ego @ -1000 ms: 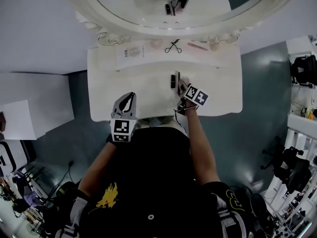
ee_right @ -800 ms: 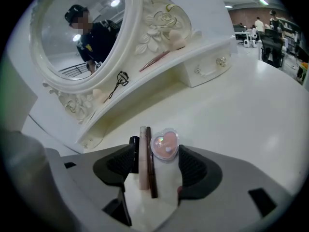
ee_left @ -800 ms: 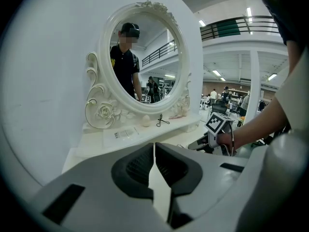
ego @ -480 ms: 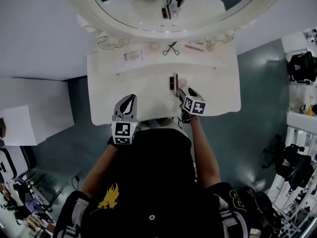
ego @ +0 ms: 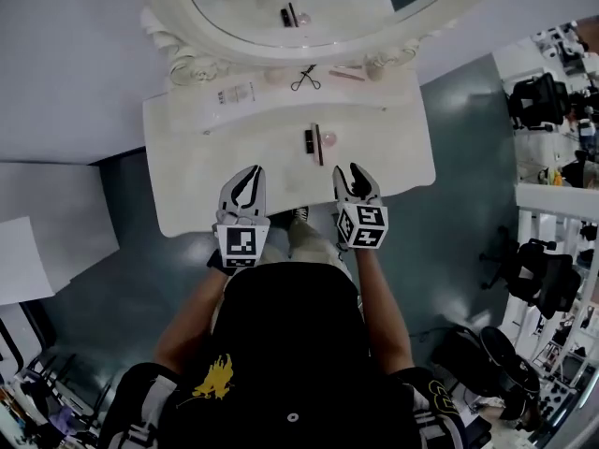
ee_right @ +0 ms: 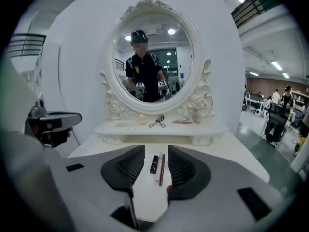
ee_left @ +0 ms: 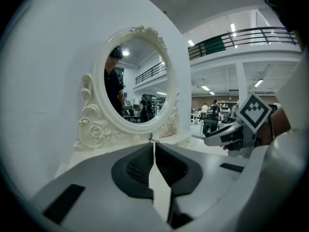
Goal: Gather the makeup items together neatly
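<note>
In the middle of the white dressing table (ego: 393, 148) a black lipstick tube (ego: 308, 139), a thin dark pencil (ego: 318, 144) and a small pink round item (ego: 328, 139) lie side by side. Through the right gripper's jaws the tube (ee_right: 153, 164) and pencil (ee_right: 162, 169) show on the table beyond. My right gripper (ego: 354, 174) hangs over the front edge, pulled back from them. Its jaws have just been closing, stand apart and hold nothing. My left gripper (ego: 246, 178) is shut and empty, level with it to the left.
On the raised shelf under the oval mirror (ee_right: 153, 57) lie an eyelash curler (ego: 304, 79), a pink stick (ego: 346, 74), a small round item (ego: 274, 78) and a flat packet (ego: 234, 94). Grey floor surrounds the table; office chairs and gear stand at right.
My right gripper has drawn back from the items in the table's middle toward the front edge and rolled upright. The left gripper has risen a little. The items stay where they were.
</note>
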`<act>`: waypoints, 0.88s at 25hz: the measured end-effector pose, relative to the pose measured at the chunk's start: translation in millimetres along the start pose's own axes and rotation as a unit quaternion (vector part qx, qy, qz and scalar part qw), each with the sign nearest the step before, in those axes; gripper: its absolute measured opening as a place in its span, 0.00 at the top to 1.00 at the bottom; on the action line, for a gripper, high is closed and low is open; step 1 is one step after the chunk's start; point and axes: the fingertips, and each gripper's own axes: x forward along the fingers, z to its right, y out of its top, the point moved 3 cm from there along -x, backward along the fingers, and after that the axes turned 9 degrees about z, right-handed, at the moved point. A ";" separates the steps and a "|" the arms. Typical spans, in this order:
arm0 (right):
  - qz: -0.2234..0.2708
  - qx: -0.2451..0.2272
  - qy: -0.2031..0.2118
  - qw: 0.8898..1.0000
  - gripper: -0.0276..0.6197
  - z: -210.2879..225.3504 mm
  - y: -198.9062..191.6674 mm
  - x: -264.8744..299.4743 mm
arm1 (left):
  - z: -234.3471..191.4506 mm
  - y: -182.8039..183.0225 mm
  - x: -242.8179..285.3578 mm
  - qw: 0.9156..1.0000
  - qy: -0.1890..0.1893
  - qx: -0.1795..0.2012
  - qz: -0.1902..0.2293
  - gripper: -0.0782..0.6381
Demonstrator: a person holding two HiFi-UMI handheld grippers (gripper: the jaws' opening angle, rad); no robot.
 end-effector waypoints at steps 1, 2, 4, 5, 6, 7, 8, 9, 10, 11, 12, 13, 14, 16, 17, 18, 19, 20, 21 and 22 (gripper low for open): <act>0.018 -0.009 -0.003 1.000 0.71 -7.5 11.6 -8.9 | 6.1 1.3 -0.4 1.000 -0.015 0.005 0.006 0.86; 0.036 -0.019 -0.006 0.999 0.74 -14.7 22.5 -18.1 | 13.7 2.2 -1.8 0.999 -0.032 0.009 0.011 0.86; 0.067 -0.041 -0.007 0.997 0.77 -27.5 39.3 -40.0 | 32.8 5.9 -8.6 0.998 -0.060 0.018 0.025 0.86; 0.080 -0.052 -0.005 0.995 0.78 -32.7 45.7 -52.5 | 42.2 9.9 -14.4 0.997 -0.065 0.021 0.033 0.86; 0.093 -0.061 0.000 0.994 0.79 -37.2 51.7 -65.4 | 49.8 15.7 -21.8 0.997 -0.063 0.024 0.038 0.86; 0.107 -0.067 0.005 0.992 0.80 -40.6 57.3 -78.6 | 55.7 23.0 -30.6 0.997 -0.057 0.027 0.041 0.86; 0.122 -0.073 0.010 0.990 0.81 -42.6 62.8 -91.8 | 60.8 30.7 -40.2 0.998 -0.048 0.029 0.042 0.86; 0.137 -0.081 0.015 0.987 0.82 -42.7 68.1 -105.2 | 66.2 37.7 -50.1 0.998 -0.038 0.030 0.047 0.86; 0.154 -0.091 0.019 0.984 0.84 -41.2 73.2 -118.9 | 72.6 43.7 -60.2 0.998 -0.027 0.031 0.054 0.86; 0.170 -0.104 0.024 0.980 0.90 -38.3 77.7 -133.0 | 80.0 49.2 -70.7 0.997 -0.014 0.034 0.064 0.86; 0.184 -0.117 0.030 0.976 0.93 -34.8 81.4 -147.6 | 88.7 54.2 -81.9 0.997 -0.001 0.040 0.071 0.86; 0.196 -0.124 0.038 0.972 0.93 -30.8 84.6 -162.6 | 98.4 58.9 -93.9 0.996 0.013 0.044 0.072 0.86; 0.208 -0.124 0.048 0.969 0.93 -26.9 87.7 -177.2 | 108.9 64.1 -105.5 0.996 0.026 0.045 0.071 0.86; 0.231 -0.102 0.071 0.965 0.93 -20.6 92.0 -204.0 | 131.1 77.4 -124.6 0.994 0.048 0.043 0.089 0.86; 0.240 -0.090 0.083 0.963 0.93 -18.9 92.1 -217.2 | 143.4 85.7 -132.9 0.991 0.059 0.038 0.111 0.86; 0.247 -0.082 0.093 0.961 0.93 -18.0 90.9 -230.8 | 156.3 94.4 -141.0 0.987 0.069 0.034 0.138 0.86; 0.253 -0.078 0.101 0.959 0.93 -17.6 89.4 -244.2 | 168.9 102.1 -149.3 0.983 0.079 0.034 0.160 0.86; 0.259 -0.076 0.108 0.957 0.93 -17.5 88.6 -256.8 | 180.6 108.0 -157.7 0.981 0.086 0.037 0.172 0.86; 0.266 -0.073 0.114 0.954 0.94 -17.8 89.0 -268.2 | 190.5 112.8 -166.1 0.979 0.092 0.039 0.178 0.86; 0.273 -0.070 0.120 0.952 0.94 -18.9 90.2 -278.5 | 198.4 117.1 -174.4 0.978 0.098 0.041 0.180 0.86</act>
